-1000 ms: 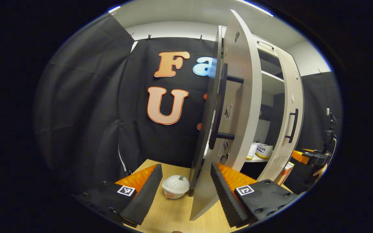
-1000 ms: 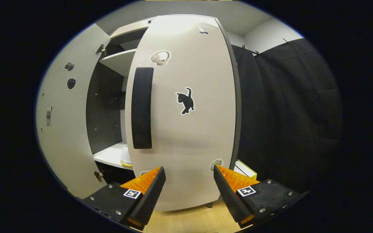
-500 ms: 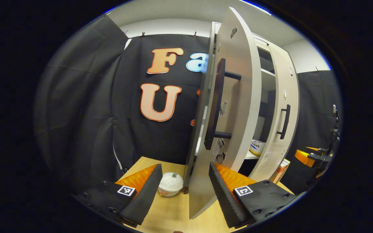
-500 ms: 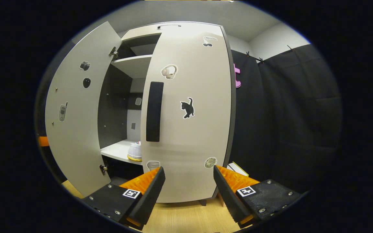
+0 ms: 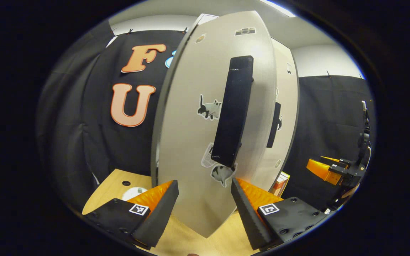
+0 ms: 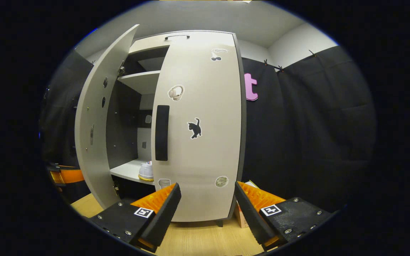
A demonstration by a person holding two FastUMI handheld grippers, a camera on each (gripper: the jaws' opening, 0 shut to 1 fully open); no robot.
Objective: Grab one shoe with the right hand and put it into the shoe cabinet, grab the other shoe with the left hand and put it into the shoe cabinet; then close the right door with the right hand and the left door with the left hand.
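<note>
Now we note both tools spread, gripping nothing. Left tool [image 5: 204, 202] faces the half-open left door [image 5: 190, 142]; right door [image 6: 198, 142] looks near shut, a shoe [image 6: 146, 171] on the shelf behind. Risk: left door bounces off or clips its neighbour's edge.
</note>
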